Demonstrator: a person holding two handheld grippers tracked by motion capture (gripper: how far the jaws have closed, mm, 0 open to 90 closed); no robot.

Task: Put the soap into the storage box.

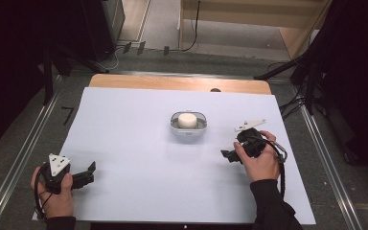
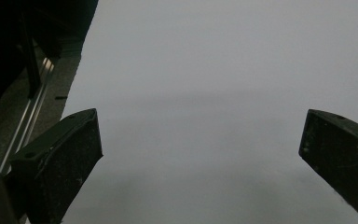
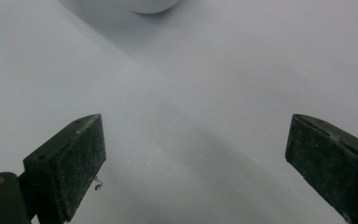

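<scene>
A white sheet [image 1: 139, 158] covers most of the counter [image 1: 179, 83], whose wooden edge shows along the far side. Near the sheet's middle, a little toward the right, sits a small grey container [image 1: 188, 128] with a white round object [image 1: 187, 120] inside it. The right claw [image 1: 228, 155] lies near the container, on its near right side, apart from it; its jaws stand wide apart and released, holding nothing, over bare sheet. The left claw [image 1: 90, 172] rests well apart from the container at the near left corner, jaws likewise spread wide and empty.
</scene>
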